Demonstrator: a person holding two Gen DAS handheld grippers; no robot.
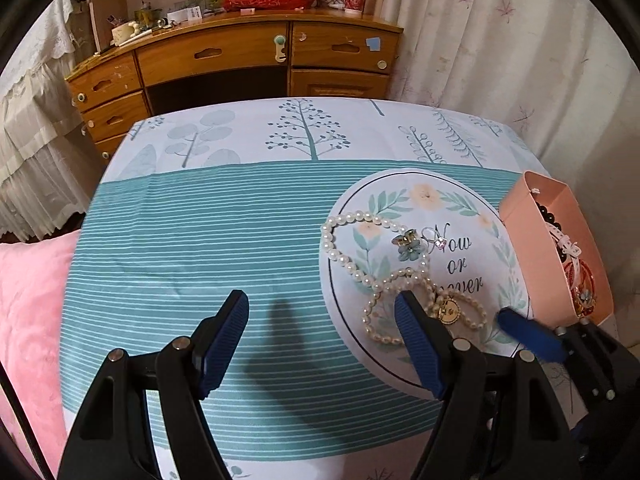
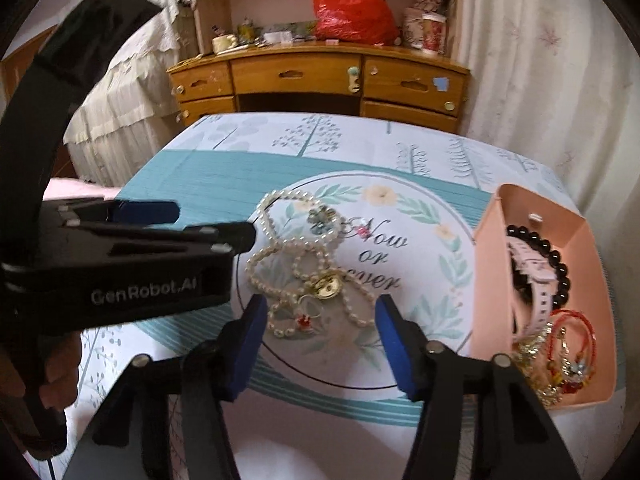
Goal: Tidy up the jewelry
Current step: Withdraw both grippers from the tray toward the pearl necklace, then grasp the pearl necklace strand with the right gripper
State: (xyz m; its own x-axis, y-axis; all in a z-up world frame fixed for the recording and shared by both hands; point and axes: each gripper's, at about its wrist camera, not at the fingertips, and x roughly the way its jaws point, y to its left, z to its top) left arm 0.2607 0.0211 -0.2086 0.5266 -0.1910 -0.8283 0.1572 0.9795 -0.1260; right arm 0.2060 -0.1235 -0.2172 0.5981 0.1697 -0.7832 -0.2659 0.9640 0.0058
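Left gripper [image 1: 322, 312] jaws apart above striped cloth [image 1: 200, 240], right gripper [image 2: 320, 316] jaws apart over pearl necklace [image 2: 296, 272] on round mat [image 2: 420, 280], pink box [image 2: 496, 280] of bracelets beside it

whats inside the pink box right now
The pink box holds a black bead bracelet, a pale pink watch strap, red cord bracelets and gold-toned pieces. Whatever lies beneath that pile is covered.
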